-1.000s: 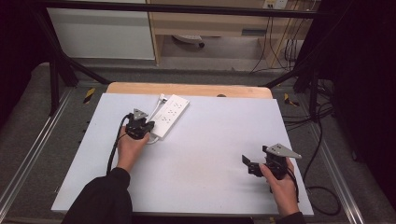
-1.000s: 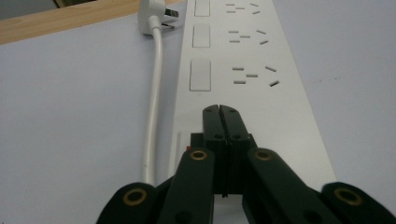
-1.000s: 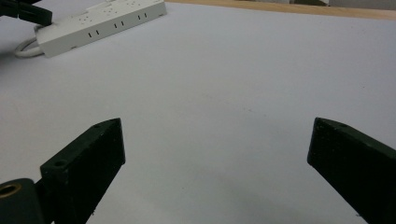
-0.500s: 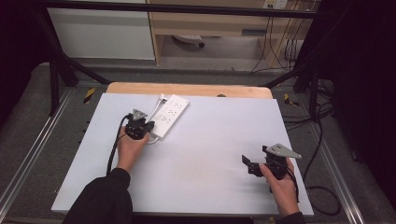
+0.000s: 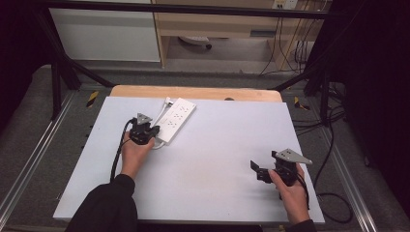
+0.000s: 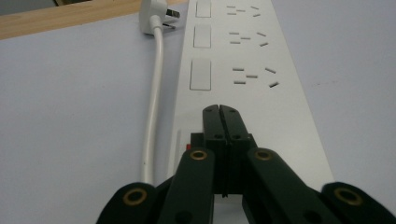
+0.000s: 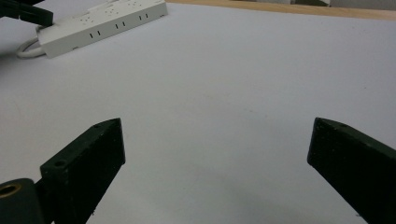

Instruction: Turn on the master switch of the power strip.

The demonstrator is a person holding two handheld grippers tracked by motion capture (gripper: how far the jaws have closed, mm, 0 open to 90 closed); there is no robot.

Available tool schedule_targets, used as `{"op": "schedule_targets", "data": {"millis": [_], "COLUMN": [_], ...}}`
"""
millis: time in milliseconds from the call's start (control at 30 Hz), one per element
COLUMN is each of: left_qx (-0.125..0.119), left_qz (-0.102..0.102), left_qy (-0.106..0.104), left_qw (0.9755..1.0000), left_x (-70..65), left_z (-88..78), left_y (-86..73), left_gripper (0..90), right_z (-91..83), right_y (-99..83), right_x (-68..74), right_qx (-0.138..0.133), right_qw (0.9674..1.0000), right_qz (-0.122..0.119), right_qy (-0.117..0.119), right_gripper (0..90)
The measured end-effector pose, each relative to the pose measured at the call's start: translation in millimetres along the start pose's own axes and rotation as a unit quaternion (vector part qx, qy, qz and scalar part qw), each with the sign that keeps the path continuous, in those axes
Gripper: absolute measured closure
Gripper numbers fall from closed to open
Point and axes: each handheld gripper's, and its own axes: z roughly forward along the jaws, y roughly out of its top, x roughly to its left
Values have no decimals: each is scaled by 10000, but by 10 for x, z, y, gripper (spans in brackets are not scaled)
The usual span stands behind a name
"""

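The left gripper [image 6: 219,110], jaws clenched empty, rests on the near end of the white plastic power strip [image 6: 252,74], whose long axis runs straight ahead; the right gripper [image 5: 270,169] gapes well apart.

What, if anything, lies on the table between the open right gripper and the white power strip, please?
Nothing visible does. From the right gripper to the white rectangular plastic power strip there is only bare pale grey tabletop. The left gripper, jaws shut, sits over the strip's near end.

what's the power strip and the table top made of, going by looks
Power strip: likely moulded white plastic, smooth and matte with crisp slots. Table top: a pale matte sheet, perhaps laminate or painted board, over what looks like wood, judging by the tan grained edge at the far side.
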Motion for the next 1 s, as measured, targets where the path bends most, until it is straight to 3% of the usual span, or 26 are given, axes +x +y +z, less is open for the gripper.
{"op": "schedule_targets", "data": {"millis": [467, 1000], "left_qx": [14, -76], "left_qz": [40, -68], "left_qy": [4, -87], "left_qw": [10000, 9999], "left_x": [-1, 20], "left_z": [-1, 7], "left_y": [6, -2], "left_gripper": [900, 900], "right_z": [-7, -13], "right_y": [5, 6], "right_x": [-5, -13], "right_qx": [-22, -40], "right_qw": [10000, 10000], "right_qz": [6, 5], "right_qy": [-3, -11], "right_gripper": [45, 45]}}
